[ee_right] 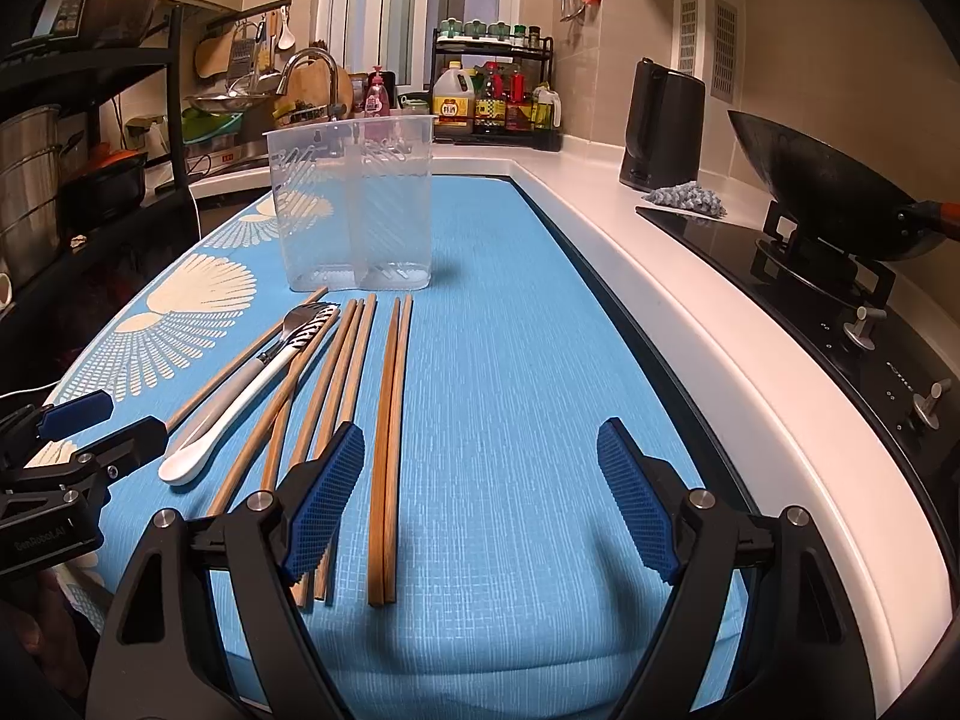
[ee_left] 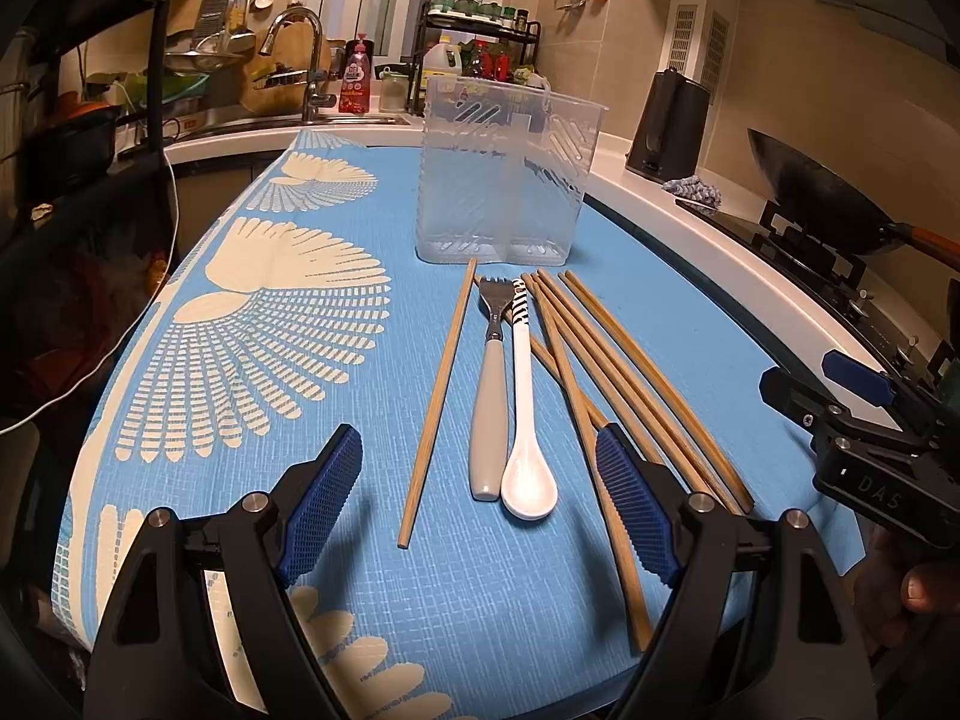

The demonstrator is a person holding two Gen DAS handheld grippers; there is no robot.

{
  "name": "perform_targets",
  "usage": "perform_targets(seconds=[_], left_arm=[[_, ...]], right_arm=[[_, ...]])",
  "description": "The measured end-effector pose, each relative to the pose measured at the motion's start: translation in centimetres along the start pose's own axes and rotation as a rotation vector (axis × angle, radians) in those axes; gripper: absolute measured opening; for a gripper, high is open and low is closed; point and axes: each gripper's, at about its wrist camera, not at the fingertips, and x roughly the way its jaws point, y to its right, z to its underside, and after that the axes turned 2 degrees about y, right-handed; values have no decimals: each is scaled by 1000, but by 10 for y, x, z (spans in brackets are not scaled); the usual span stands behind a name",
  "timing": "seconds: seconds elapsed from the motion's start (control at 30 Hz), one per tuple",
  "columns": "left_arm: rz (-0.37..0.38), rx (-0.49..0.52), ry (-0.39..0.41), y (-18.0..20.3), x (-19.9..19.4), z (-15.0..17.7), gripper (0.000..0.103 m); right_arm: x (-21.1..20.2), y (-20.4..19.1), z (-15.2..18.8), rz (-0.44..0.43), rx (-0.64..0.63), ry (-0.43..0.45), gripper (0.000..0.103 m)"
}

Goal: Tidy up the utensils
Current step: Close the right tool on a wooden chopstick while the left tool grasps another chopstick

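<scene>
- My left tongs (ee_left: 480,504) gape wide above the blue mat (ee_left: 336,360), gripping nothing.
- My right tongs (ee_right: 480,498) gape wide too, also bare.
- Fork (ee_left: 489,384), white spoon (ee_left: 525,420) and chopsticks (ee_left: 606,360) lie before the clear holder (ee_left: 498,180) on the surface.
- One chopstick (ee_left: 438,408) lies apart, left of the fork.
- Some chopstick ends hide behind my fingers (ee_right: 324,498).

so on the mat: seven wooden chopsticks (ee_right: 390,450), one fork (ee_left: 491,384) with a grey handle, one white ceramic spoon (ee_left: 525,420), and one clear plastic utensil holder (ee_left: 504,174) with two compartments.
</scene>
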Motion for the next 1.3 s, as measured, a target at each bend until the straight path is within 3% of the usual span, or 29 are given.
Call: perform_targets(seconds=[0.5,0.77,0.87,1.23,1.3], left_arm=[[8,-4,-5,-1,0,1,75],[-57,-41,-61,-17,10,5,53],[-68,-57,-86,-22,13,8,53],[-123,-24,-115,-23,16,11,45],[-126,-20,-114,-23,15,12,44]], right_arm=[[1,3,0,6,12,1,78],[21,7,7,-77,55,-115,48],[29,2,12,-116,51,-169,40],[36,-14,21,-153,-7,-221,36],[35,-15,21,-156,-18,-222,32]])
